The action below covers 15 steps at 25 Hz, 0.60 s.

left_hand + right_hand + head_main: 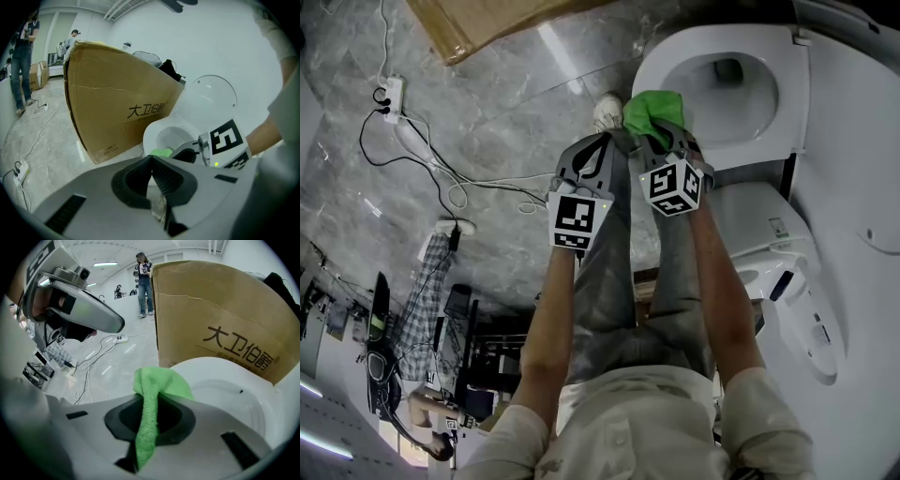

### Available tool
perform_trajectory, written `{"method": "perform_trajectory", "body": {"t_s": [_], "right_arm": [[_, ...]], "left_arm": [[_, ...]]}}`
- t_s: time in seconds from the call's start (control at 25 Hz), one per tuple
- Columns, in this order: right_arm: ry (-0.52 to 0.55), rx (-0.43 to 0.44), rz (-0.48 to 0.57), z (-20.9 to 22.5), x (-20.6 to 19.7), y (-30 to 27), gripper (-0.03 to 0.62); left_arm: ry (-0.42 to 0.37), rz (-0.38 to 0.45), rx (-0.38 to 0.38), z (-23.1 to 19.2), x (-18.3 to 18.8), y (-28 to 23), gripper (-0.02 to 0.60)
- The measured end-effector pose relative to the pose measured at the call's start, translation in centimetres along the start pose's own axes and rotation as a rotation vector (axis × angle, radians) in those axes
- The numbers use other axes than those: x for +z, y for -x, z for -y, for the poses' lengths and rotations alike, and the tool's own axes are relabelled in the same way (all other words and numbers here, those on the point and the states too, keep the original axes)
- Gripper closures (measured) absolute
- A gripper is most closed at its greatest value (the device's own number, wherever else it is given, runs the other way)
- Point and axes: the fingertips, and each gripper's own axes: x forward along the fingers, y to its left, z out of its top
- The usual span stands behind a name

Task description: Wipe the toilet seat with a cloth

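Note:
The white toilet seat (673,62) rings the open bowl at the upper right of the head view, with the lid (212,99) raised behind it. My right gripper (662,139) is shut on a green cloth (653,112), which hangs at the seat's front rim. In the right gripper view the cloth (156,385) is pinched between the dark pads and bunches out over the seat (220,373). I cannot tell whether it touches the seat. My left gripper (598,155) hovers just left of the right one, shut and holding nothing (151,160).
A big brown cardboard box (115,112) stands on the grey marble floor beside the toilet. A power strip (390,97) and loose cables (441,173) lie on the floor to the left. The toilet's control panel (811,323) lies right of my arm. A person (143,282) stands far off.

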Motion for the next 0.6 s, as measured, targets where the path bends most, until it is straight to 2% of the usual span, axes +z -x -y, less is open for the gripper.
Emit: {"method": "perform_trajectory", "body": {"t_s": [0.6], "right_arm": [[-0.002, -0.002, 0.058, 4.2, 3.1, -1.2, 0.549]], "left_arm": [[0.011, 0.008, 0.028, -0.2, 1.7, -1.7, 0.569]]}}
